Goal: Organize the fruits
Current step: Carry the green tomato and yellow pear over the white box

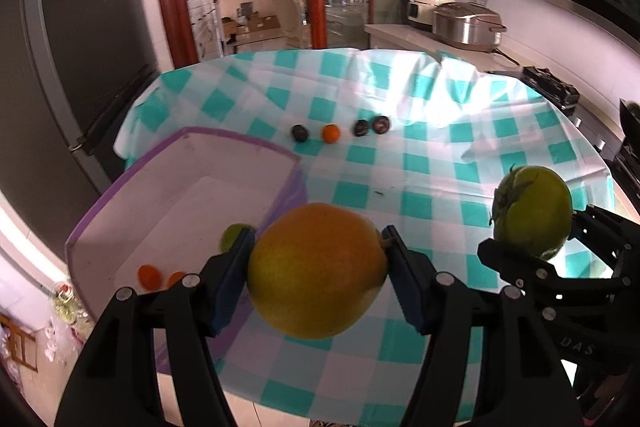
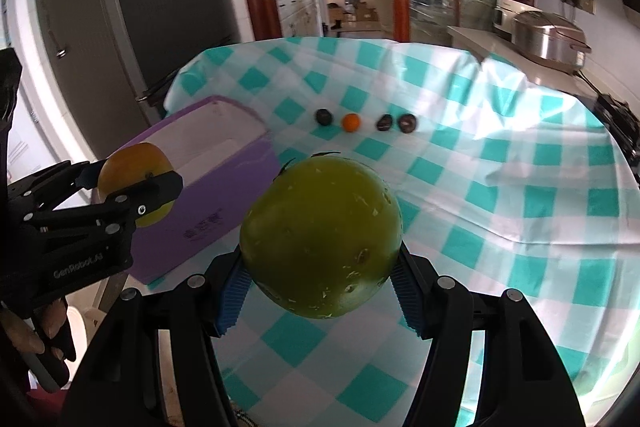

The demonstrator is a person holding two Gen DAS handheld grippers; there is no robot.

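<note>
On my left wrist view the left gripper is clamped on a big orange fruit, held low in the centre of the frame above the near rim of the purple box. That box fills the lower left, white inside, and I can see three fruits on its floor — a small green one peeking out beside the left finger, and two small orange ones in the near corner. At the right edge the right gripper is closed on a green fruit, held above the checked cloth covering the counter. My right wrist view shows the same green fruit pinched between blue pads, with the box at middle left. Further back on the cloth, in a row — three dark fruits and one small orange fruit, well apart from the box.
</note>
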